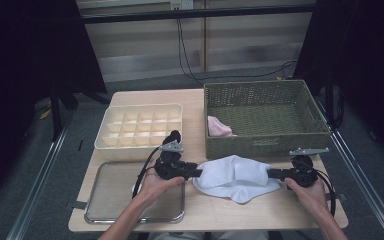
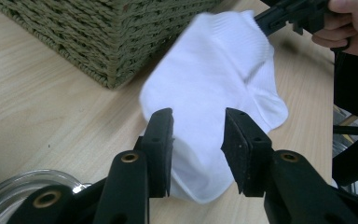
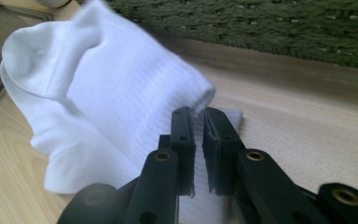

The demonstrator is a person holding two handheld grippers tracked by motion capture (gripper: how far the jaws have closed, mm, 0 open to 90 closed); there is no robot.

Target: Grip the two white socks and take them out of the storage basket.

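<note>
Left hand-held gripper [image 1: 198,172] is seen at centre of the high view, jaws parted, w/ the white sock [image 1: 235,177] lying between them but not pinched; in the left gripper view the pads [image 2: 161,135] are stood apart over the sock's near end. Right hand-held gripper [image 1: 271,173] is seen at lower right of the high view, jaws nearly closed on the sock's ribbed cuff, cloth visible between the pads [image 3: 182,135] in the right gripper view. Sock is spread flat on the table [image 1: 260,212], lower centre, just in front of the woven basket [image 1: 265,145]. A pink cloth [image 1: 219,127] is seen in the basket's left corner. Cream divider box [image 1: 139,125] is placed at centre left, metal tray [image 1: 111,192] at lower left.
</note>
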